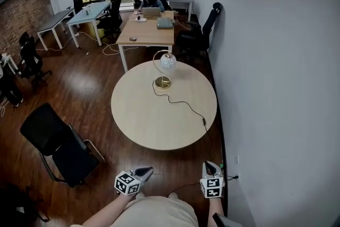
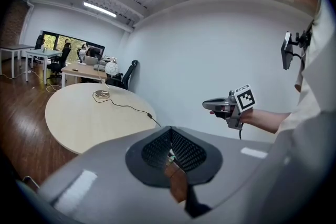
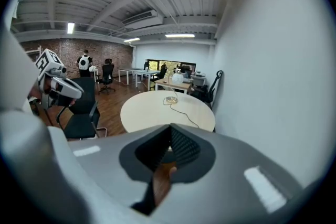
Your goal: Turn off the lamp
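1. The lamp (image 1: 168, 62) stands upright on the far part of the round tabletop (image 1: 143, 125). Its globe shade hangs from a curved stem over a brass-coloured base.
2. Its cord (image 1: 183, 102) runs from the base across the tabletop toward the right edge, and an inline switch (image 1: 204, 122) lies near that edge.
3. The left gripper (image 1: 145, 171) is held low, close to the person's body and short of the tabletop's near edge. Its jaws are pressed together with nothing between them.
4. The right gripper (image 1: 210, 166) is level with it, nearer the wall — jaws likewise pressed together, empty.
5. A black chair (image 1: 58, 146) stands on the wood floor, left of the tabletop.
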Demonstrator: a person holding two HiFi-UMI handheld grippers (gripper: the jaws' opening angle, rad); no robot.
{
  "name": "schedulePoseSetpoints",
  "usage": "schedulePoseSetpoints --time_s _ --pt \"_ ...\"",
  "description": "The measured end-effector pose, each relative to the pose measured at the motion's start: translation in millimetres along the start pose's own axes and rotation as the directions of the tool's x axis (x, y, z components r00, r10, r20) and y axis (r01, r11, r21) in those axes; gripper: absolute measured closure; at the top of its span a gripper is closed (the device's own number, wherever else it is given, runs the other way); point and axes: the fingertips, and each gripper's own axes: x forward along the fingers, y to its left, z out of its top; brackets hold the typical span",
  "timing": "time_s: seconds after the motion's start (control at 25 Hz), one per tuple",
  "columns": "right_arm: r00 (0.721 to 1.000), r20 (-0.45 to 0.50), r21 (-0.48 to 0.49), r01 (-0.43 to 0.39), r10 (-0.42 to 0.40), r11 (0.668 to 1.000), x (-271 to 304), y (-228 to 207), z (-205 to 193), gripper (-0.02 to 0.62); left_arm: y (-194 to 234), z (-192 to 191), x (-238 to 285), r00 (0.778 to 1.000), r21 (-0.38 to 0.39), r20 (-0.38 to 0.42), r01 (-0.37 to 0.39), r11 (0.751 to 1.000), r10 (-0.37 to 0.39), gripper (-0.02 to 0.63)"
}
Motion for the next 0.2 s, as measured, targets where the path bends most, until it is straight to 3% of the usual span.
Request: schedulePoseSetpoints --time_s 0.2 --pt "1.000 -0.003 0.016 -0.007 0.007 1.000 -9.2 3.8 -6.0 0.598 -11.1 -6.3 5.3 1.000 -0.004 -0.023 0.014 1.000 -0.014 0.620"
